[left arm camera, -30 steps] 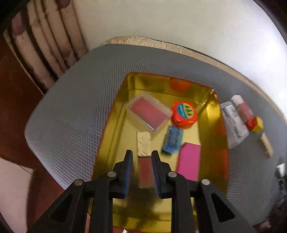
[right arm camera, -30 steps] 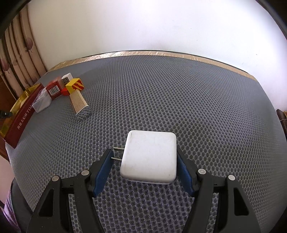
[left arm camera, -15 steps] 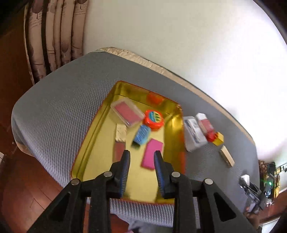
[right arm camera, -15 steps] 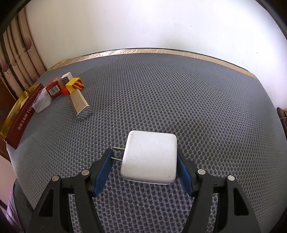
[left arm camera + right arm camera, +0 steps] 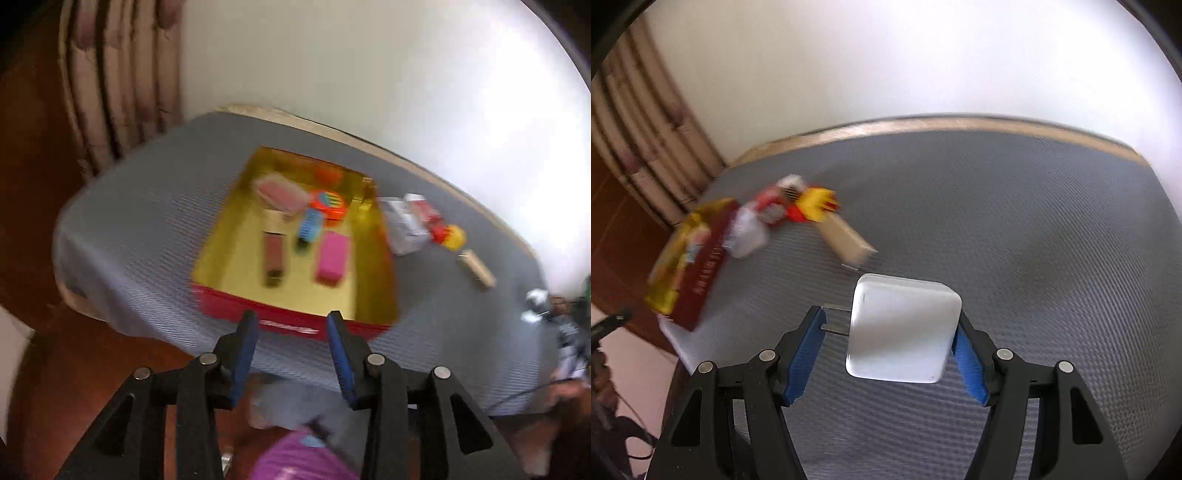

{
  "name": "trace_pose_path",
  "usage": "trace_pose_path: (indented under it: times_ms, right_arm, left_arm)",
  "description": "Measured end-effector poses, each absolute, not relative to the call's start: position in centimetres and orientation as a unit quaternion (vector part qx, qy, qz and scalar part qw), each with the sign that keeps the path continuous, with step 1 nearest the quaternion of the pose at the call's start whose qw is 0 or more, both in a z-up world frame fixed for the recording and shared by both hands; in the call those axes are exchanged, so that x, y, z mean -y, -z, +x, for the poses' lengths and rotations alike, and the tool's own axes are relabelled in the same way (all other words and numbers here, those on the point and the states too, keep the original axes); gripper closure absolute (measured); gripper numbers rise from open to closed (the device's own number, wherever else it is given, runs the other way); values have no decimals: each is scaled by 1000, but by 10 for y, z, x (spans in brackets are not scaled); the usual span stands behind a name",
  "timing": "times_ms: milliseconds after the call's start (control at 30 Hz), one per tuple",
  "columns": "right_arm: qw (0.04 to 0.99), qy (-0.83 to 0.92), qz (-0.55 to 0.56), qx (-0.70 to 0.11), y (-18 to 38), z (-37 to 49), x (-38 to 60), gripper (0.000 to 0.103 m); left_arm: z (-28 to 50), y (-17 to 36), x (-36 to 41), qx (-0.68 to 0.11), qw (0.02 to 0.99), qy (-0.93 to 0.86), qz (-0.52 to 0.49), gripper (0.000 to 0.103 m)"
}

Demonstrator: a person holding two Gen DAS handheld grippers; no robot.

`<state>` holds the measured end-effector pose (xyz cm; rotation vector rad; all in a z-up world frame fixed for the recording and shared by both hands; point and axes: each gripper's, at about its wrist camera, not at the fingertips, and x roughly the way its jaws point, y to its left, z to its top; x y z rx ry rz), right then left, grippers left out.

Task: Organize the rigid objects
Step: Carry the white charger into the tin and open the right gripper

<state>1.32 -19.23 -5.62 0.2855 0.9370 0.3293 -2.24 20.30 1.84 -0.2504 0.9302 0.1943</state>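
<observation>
A gold-lined red tray (image 5: 236, 206) sits on the grey mat and holds several small items: a pink block (image 5: 331, 260), a brown bar (image 5: 274, 256), a blue piece (image 5: 309, 227), an orange round tape (image 5: 328, 203) and a clear pink case (image 5: 282, 192). My left gripper (image 5: 291, 332) is open and empty, pulled back off the table's near edge. My right gripper (image 5: 890, 328) is shut on a white plug adapter (image 5: 903, 328), lifted above the mat. The tray also shows at the left of the right wrist view (image 5: 709, 254).
Beside the tray lie a white box (image 5: 404, 225), a red box (image 5: 424, 212), a yellow-red cube (image 5: 454, 238) and a tan ribbed block (image 5: 476, 267). The same group shows in the right wrist view, with the tan block (image 5: 846, 240). Curtain (image 5: 122, 92) and wall stand behind.
My left gripper pulled back from the tray and opened wider. My right gripper lifted the white adapter off the mat and moved toward the tray side.
</observation>
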Motion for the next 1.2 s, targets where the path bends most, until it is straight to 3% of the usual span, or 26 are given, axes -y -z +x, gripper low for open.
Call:
trace_pose_path:
  times_ms: [233, 567, 667, 967, 1200]
  right_arm:
    - [855, -287, 97, -420, -9, 57, 64, 39]
    - [808, -345, -16, -477, 0, 138, -115, 39]
    - [804, -332, -51, -491, 13, 154, -144, 39]
    - [790, -304, -77, -527, 40, 193, -186, 39]
    - [801, -302, -18, -516, 35, 193, -182, 35]
  left_arm:
    - [-40, -8, -232, -422, 887, -76, -173, 64]
    - [-55, -2, -246, -366, 900, -137, -192, 60]
    - [-59, -3, -246, -355, 903, -129, -206, 60]
    - [-50, -12, -209, -385, 906, -177, -17, 60]
    - [-45, -6, -214, -404, 897, -178, -36, 60]
